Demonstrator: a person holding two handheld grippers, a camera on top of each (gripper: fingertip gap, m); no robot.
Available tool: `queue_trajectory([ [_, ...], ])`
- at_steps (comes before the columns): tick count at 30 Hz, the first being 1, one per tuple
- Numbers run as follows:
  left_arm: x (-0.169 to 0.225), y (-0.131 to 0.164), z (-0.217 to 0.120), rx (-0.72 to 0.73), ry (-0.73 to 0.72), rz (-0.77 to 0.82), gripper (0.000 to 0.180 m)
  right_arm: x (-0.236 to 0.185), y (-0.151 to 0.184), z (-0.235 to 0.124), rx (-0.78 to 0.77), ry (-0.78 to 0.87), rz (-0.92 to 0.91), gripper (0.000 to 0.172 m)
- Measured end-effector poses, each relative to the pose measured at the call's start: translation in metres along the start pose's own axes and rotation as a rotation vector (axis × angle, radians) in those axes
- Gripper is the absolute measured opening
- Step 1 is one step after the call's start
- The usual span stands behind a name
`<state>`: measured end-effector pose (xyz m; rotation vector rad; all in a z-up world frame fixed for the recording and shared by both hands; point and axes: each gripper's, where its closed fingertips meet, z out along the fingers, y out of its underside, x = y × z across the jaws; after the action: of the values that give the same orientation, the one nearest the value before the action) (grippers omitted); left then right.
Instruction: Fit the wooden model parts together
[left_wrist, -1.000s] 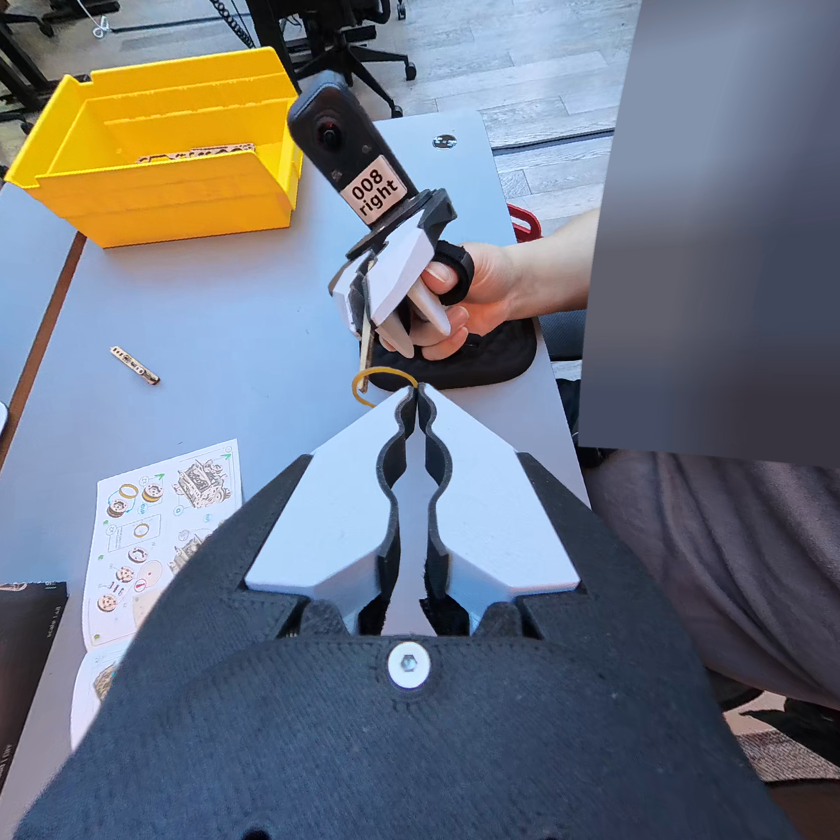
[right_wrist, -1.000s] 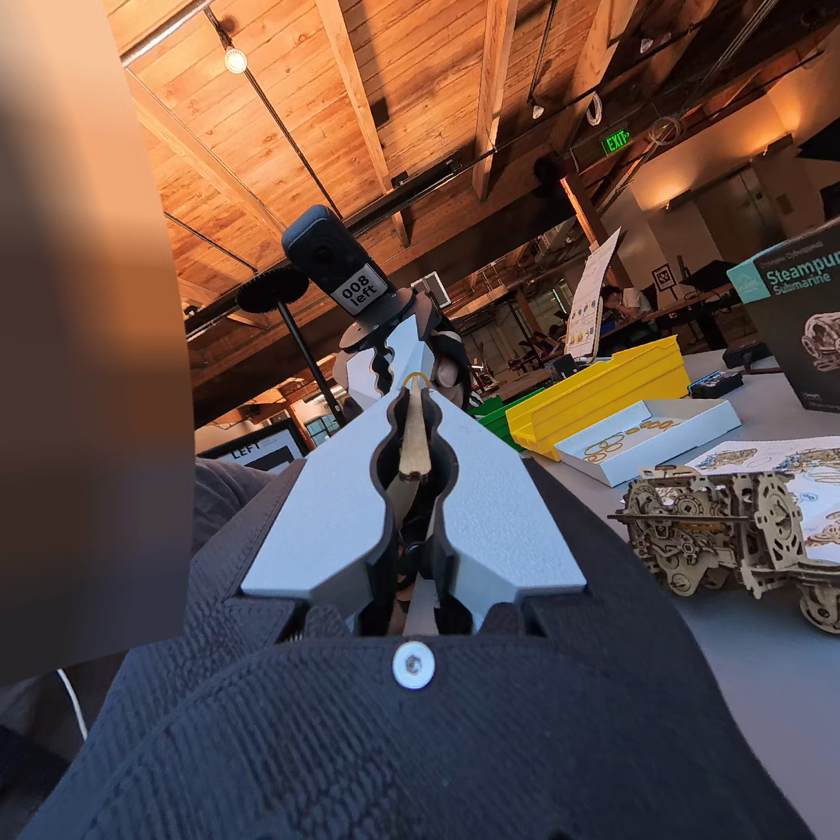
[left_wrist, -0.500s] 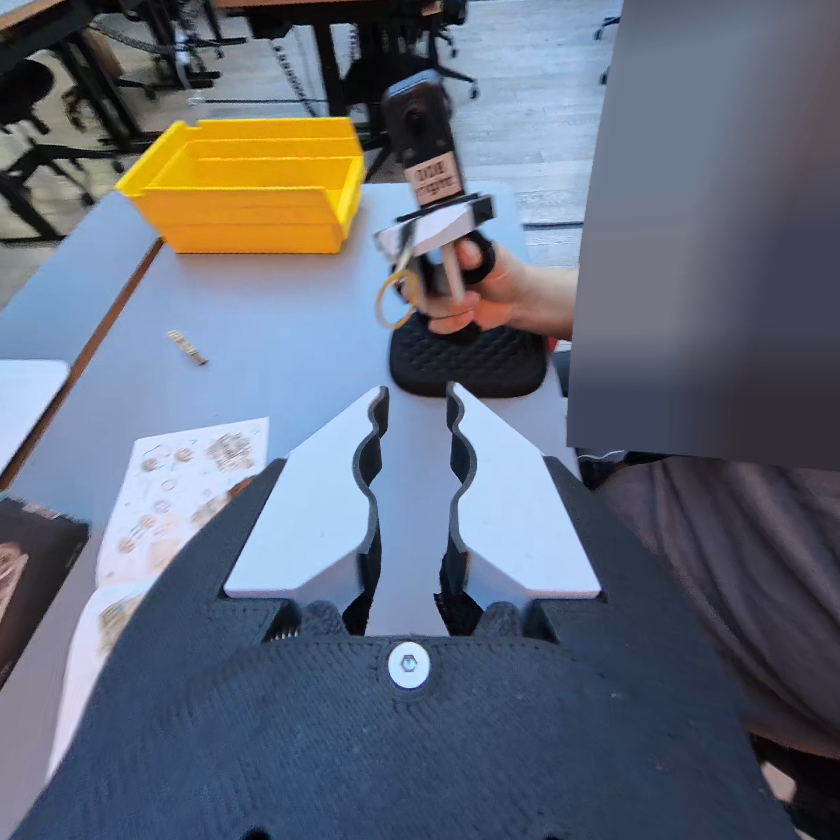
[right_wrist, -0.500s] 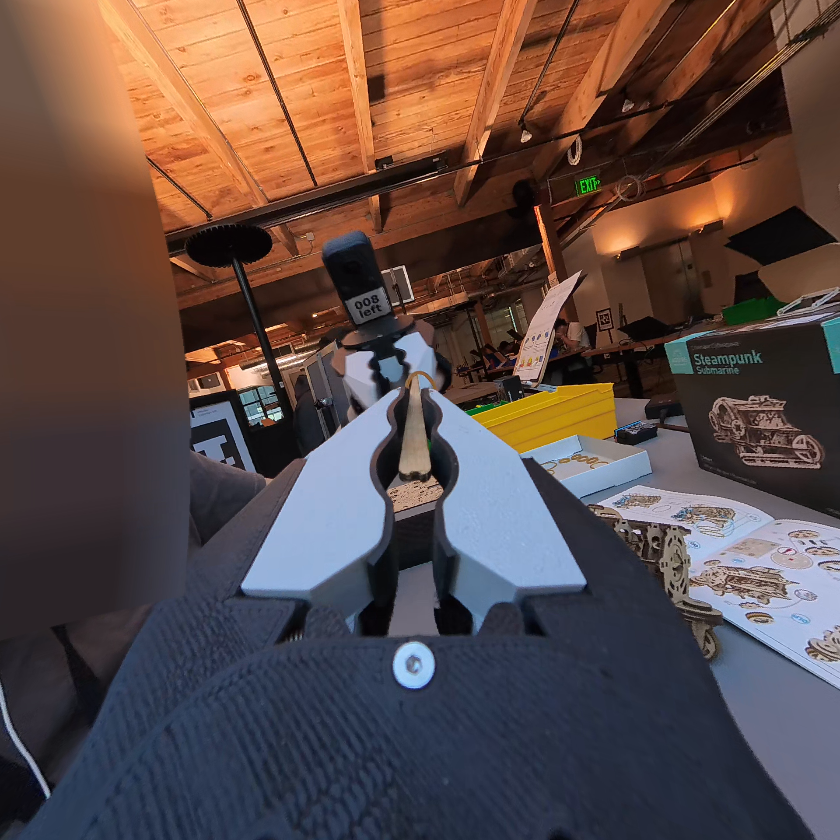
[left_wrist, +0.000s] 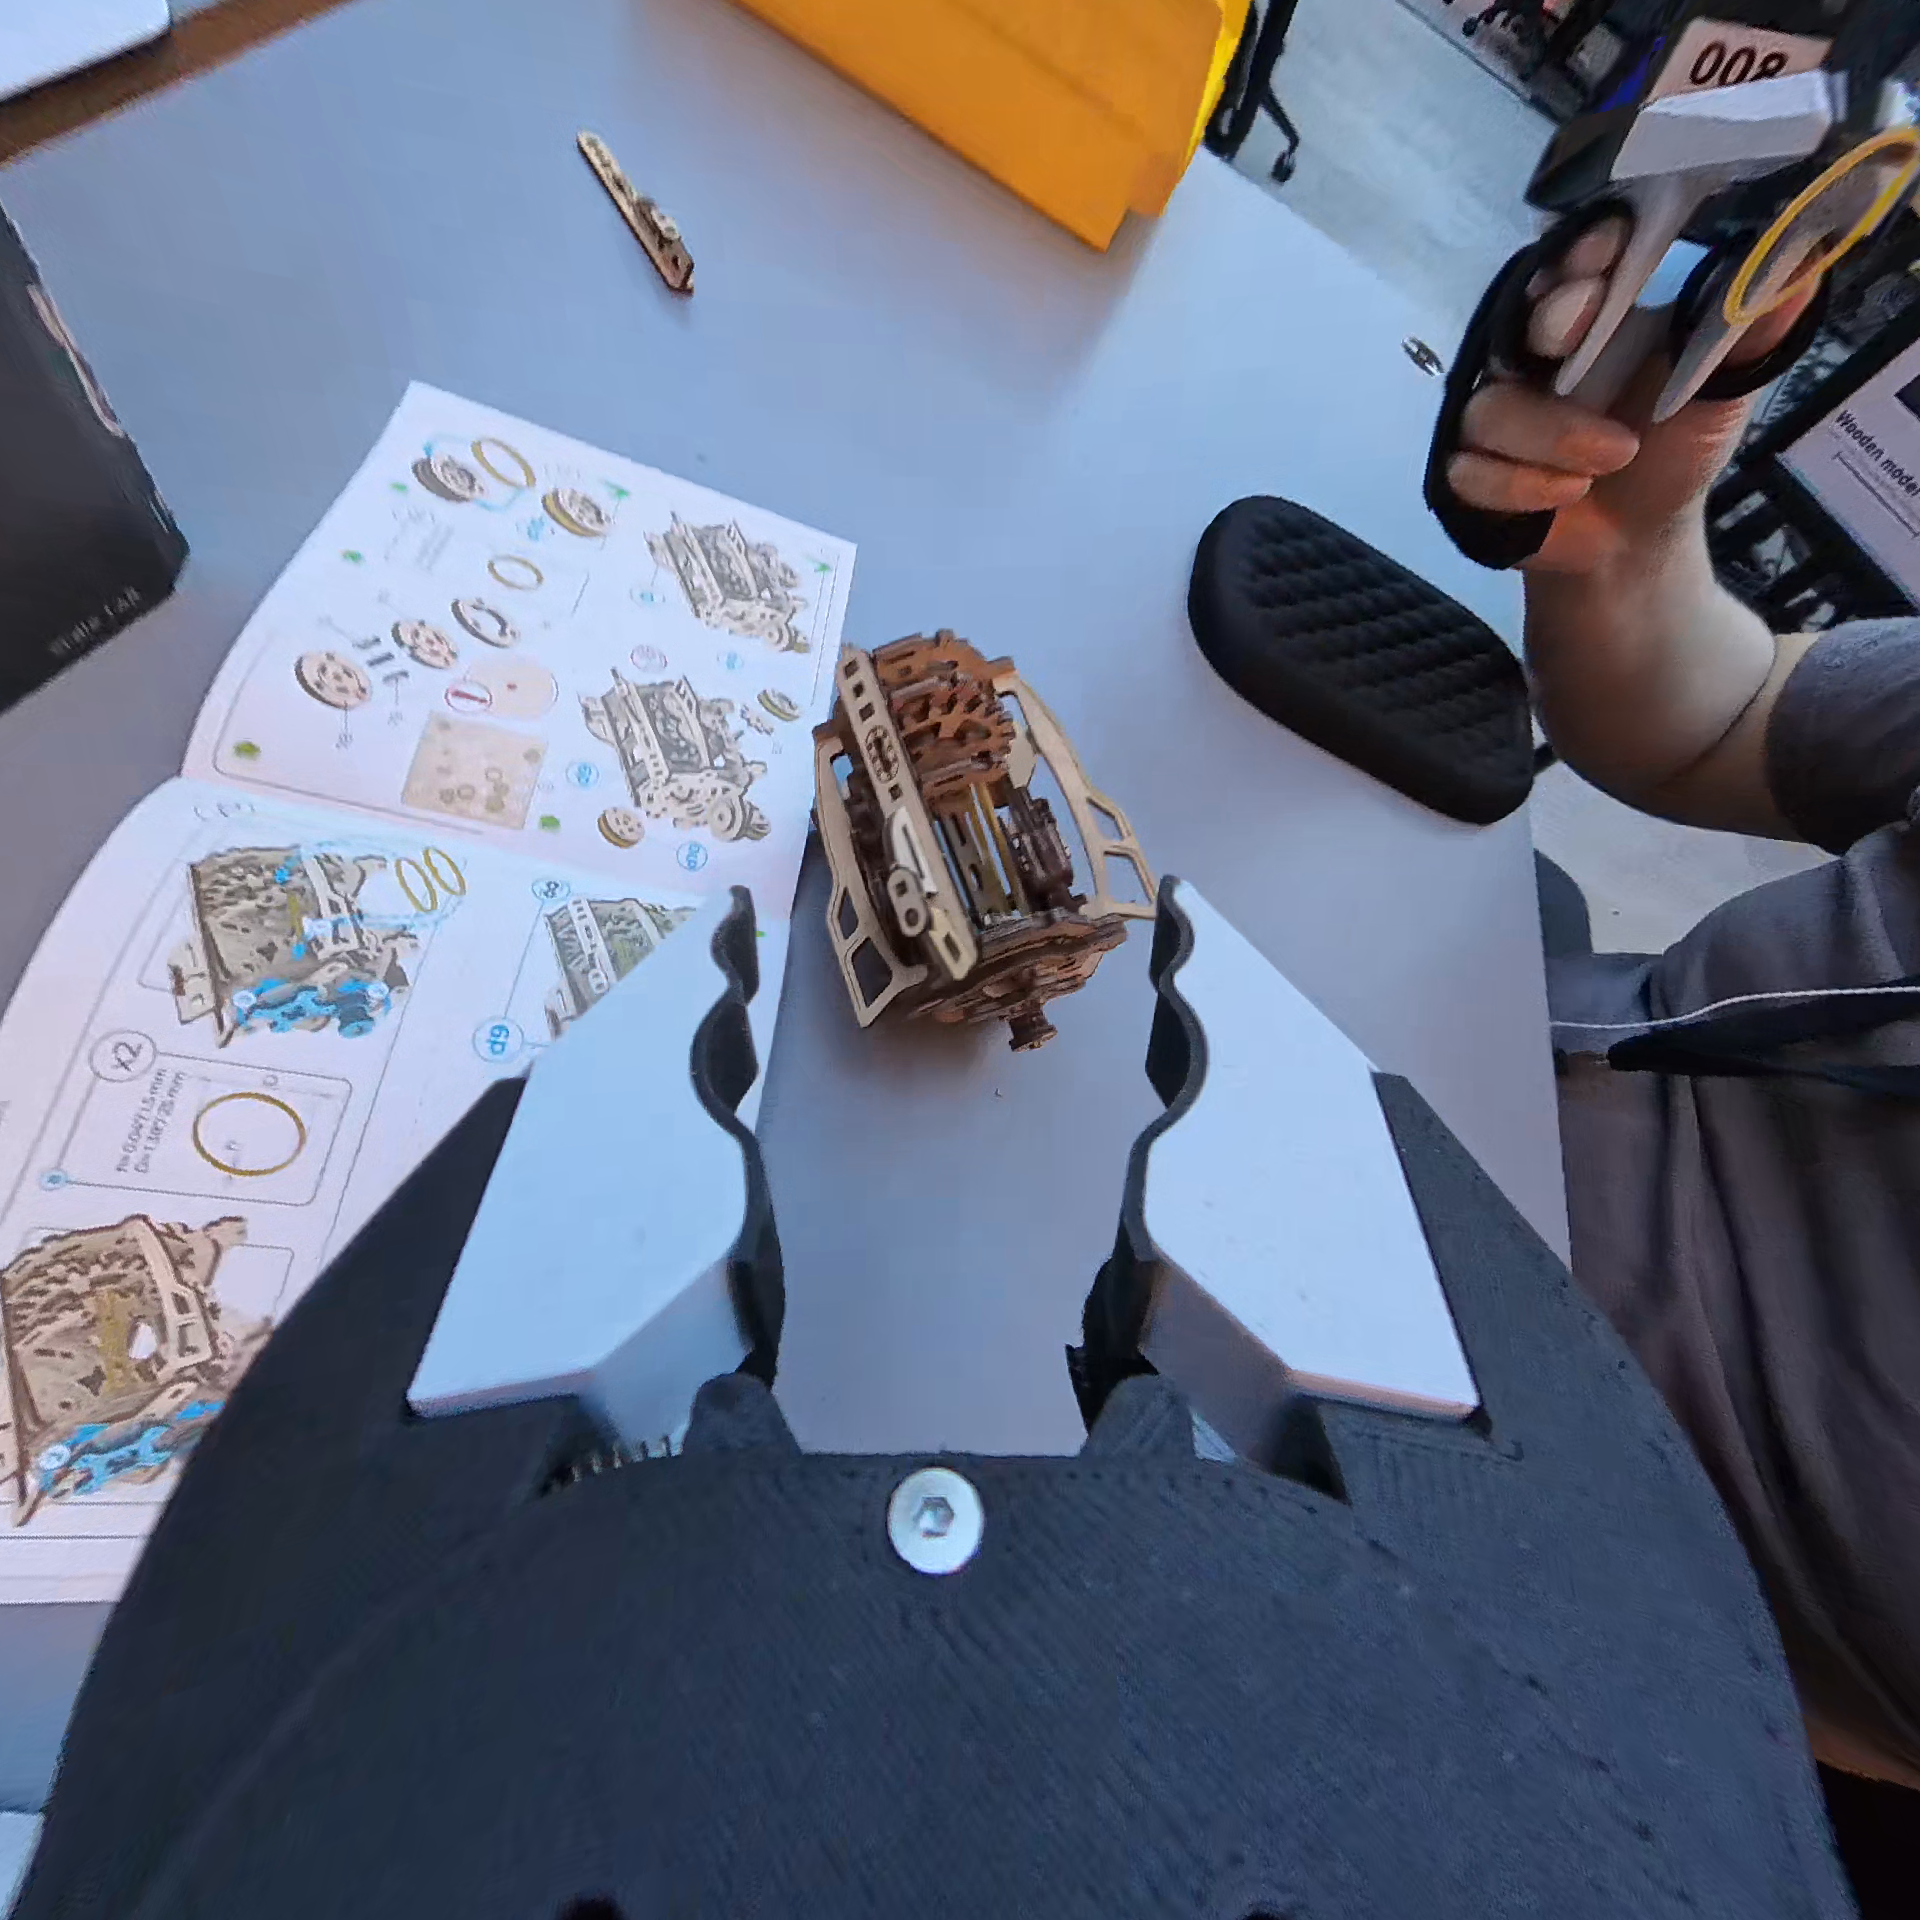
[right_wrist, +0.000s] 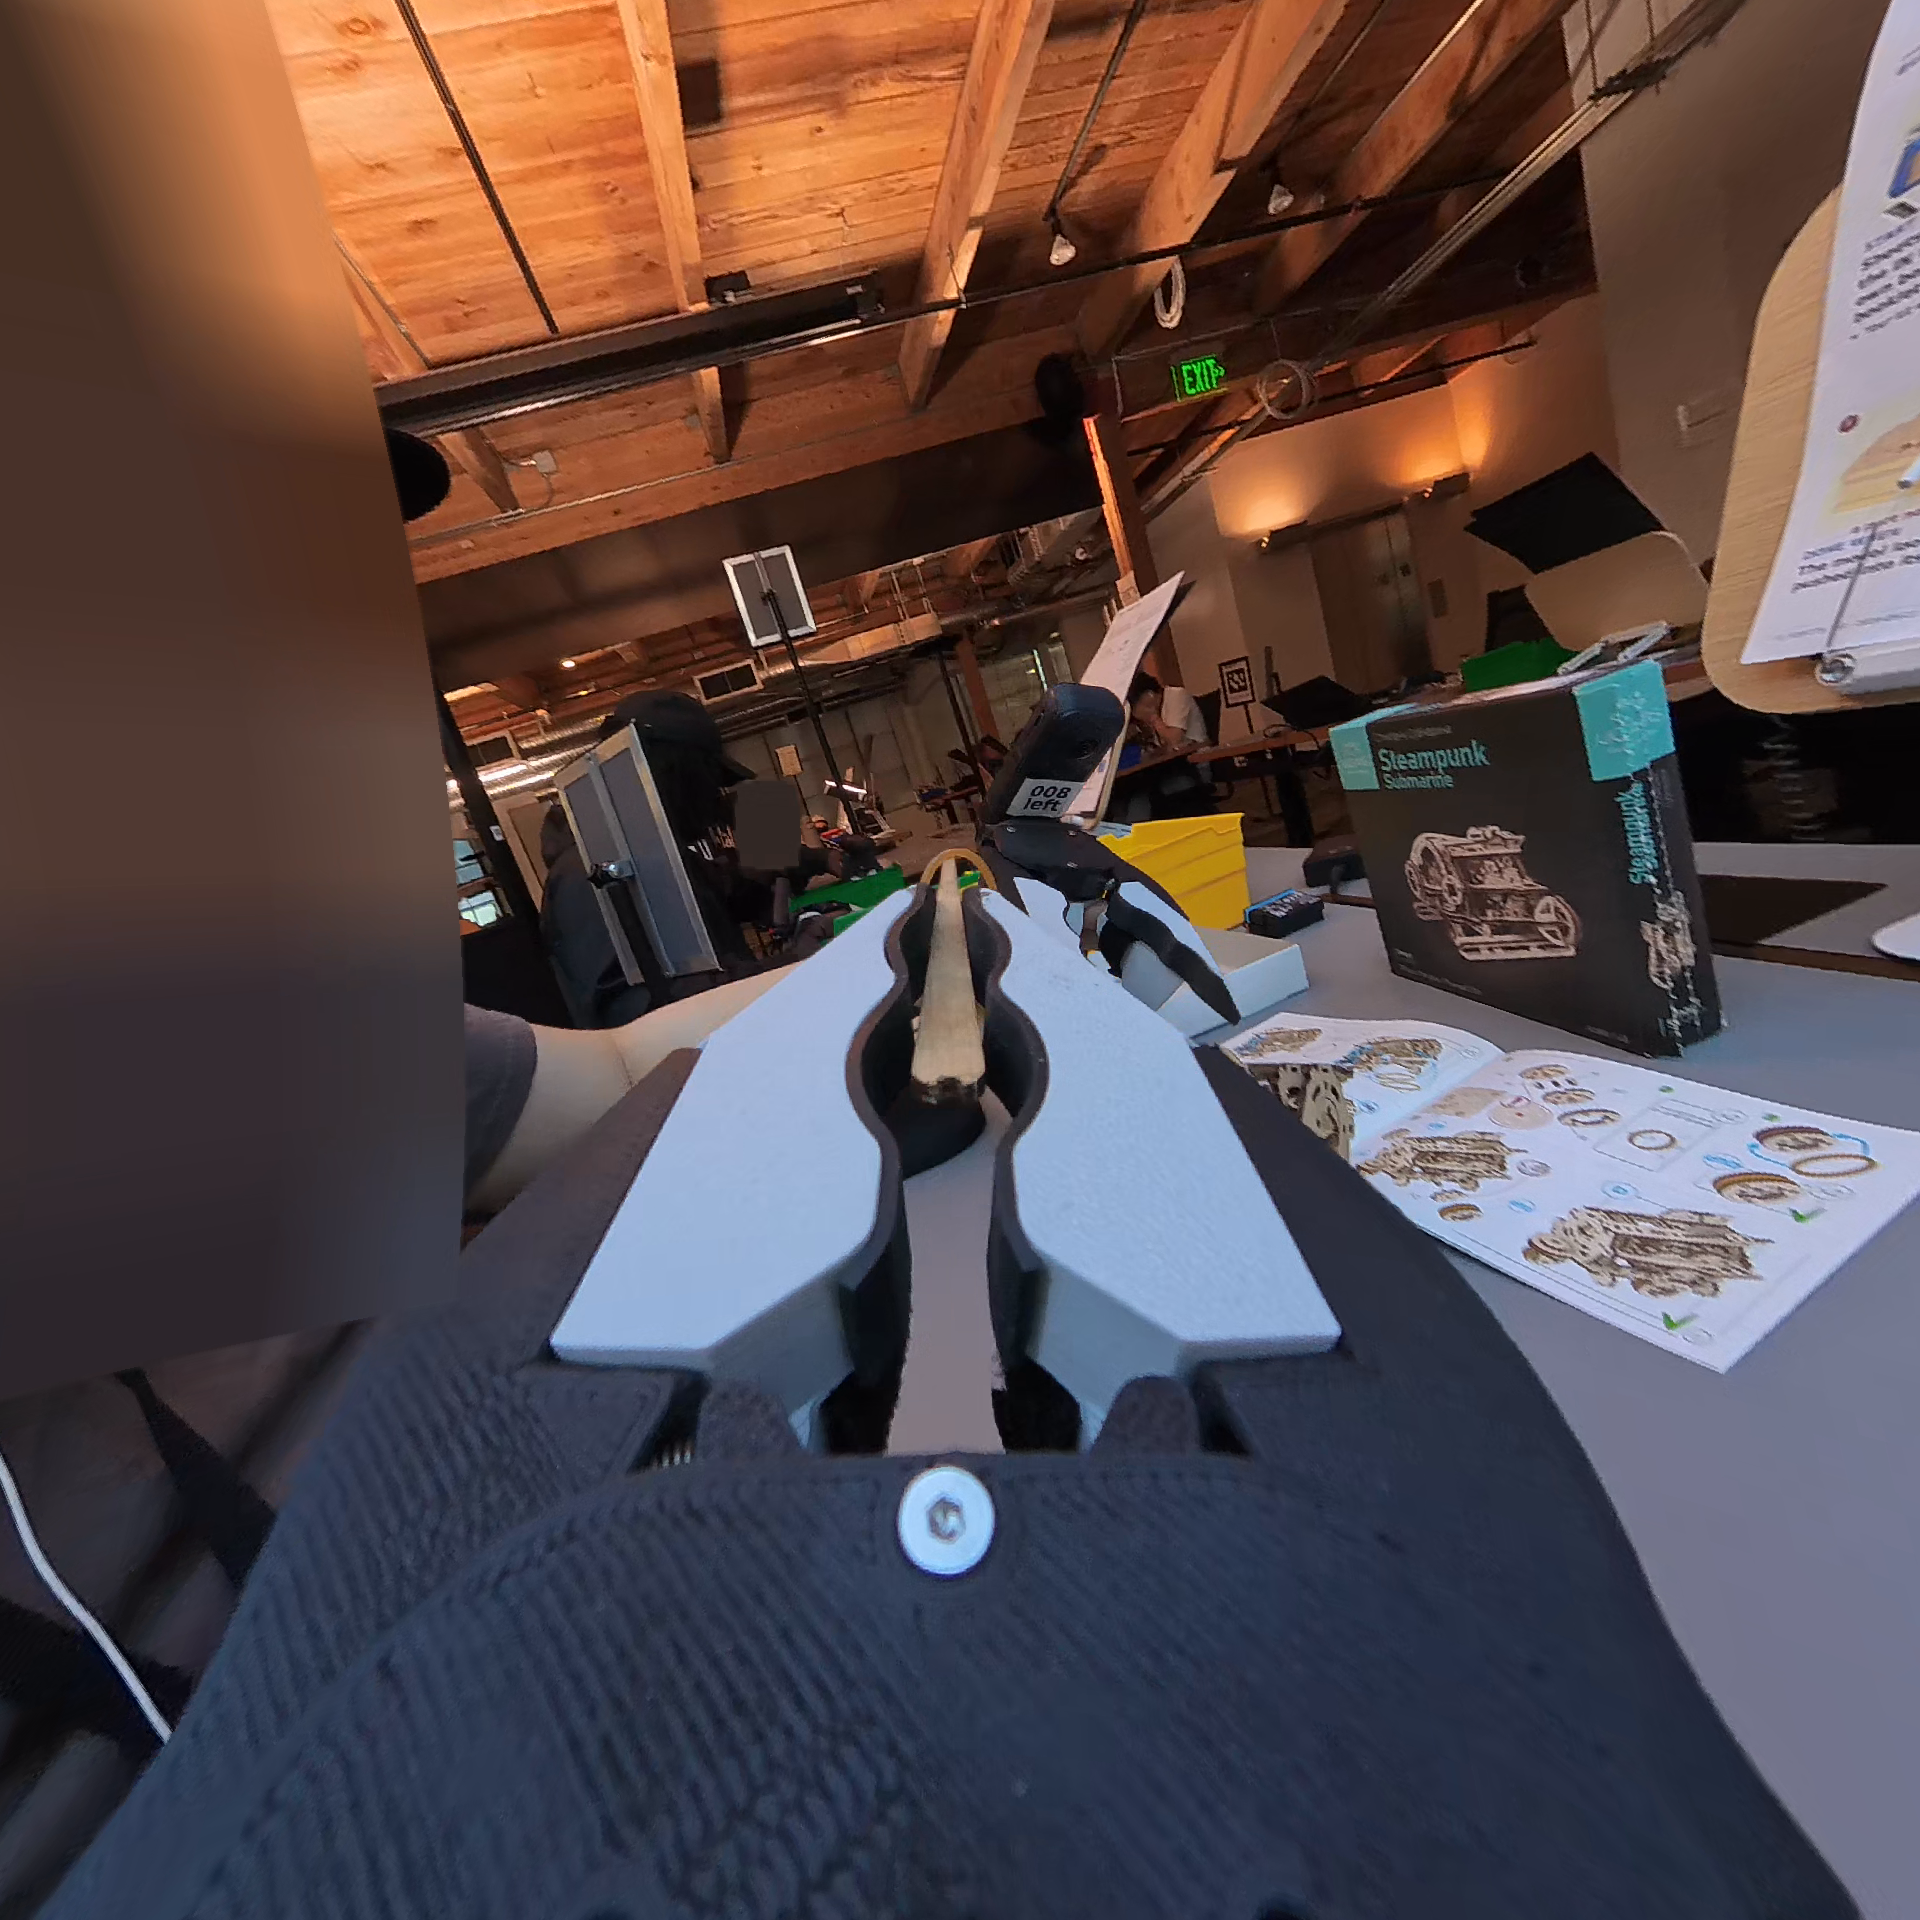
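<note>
**Claw States and Part Positions Ahead of Fitting**

Left claw (left_wrist: 951, 935) stood wide apart and bare above the desk (left_wrist: 935, 364), its two fingertips flanking, without touching, the partly built wooden model (left_wrist: 961, 842). The model lay tilted on the desk just beyond the fingertips, at 12 o'clock from the claw. The wide spread was judged to suit the width of the model's frame, so that the claw could close on its two side plates and steady it.

Right claw (right_wrist: 948, 899) was closed narrowly on a thin, pale wooden piece (right_wrist: 945, 997), held edge-on between the pads, with a yellow rubber band (right_wrist: 956, 860) looped at its tip. In the left wrist view this claw (left_wrist: 1756, 197) was raised off the desk at 2 o'clock from the model, well apart from it, with the band (left_wrist: 1813, 223) hanging in the open. Holding it high was judged to keep the band clear of the model until the model was secured.

An open instruction booklet (left_wrist: 499, 665) lay flat at 9 o'clock from the model, touching or just beside it, placed for reference. A loose wooden strip (left_wrist: 636, 211) rested at 11 o'clock, near a yellow bin (left_wrist: 1029, 94). A black padded rest (left_wrist: 1361, 655) sat at 2 o'clock on the desk edge.

The step in hand was judged to be securing the model; the fitting was not yet begun.
</note>
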<state>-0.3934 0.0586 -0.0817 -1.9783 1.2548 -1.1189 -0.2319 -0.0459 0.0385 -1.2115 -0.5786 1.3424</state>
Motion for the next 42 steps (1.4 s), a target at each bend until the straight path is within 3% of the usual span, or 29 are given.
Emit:
queue_trajectory([
  [1,-0.001,0.004,0.003,-0.006,0.016,-0.014,0.074,0.003,0.002,-0.001,-0.007,0.009,0.001,0.003],
  [8,0.005,0.032,0.013,-0.029,0.064,0.006,0.073,0.022,0.012,-0.002,-0.052,0.034,0.031,0.003],
  [13,0.010,0.039,0.023,-0.034,0.103,0.042,0.082,0.033,0.019,0.000,-0.084,0.036,0.060,0.003],
  [23,0.036,0.049,0.034,-0.071,0.178,-0.001,0.070,0.046,0.023,-0.002,-0.105,0.052,0.079,0.003],
  [34,0.088,0.067,0.077,-0.175,0.243,0.061,0.066,0.054,0.024,-0.002,-0.142,0.082,0.070,0.003],
  [38,0.089,0.064,0.086,-0.165,0.233,0.049,0.063,0.054,0.023,-0.002,-0.152,0.087,0.056,0.003],
  [42,0.083,0.068,0.073,-0.167,0.239,-0.048,0.056,0.054,0.022,-0.003,-0.148,0.084,0.054,0.003],
])
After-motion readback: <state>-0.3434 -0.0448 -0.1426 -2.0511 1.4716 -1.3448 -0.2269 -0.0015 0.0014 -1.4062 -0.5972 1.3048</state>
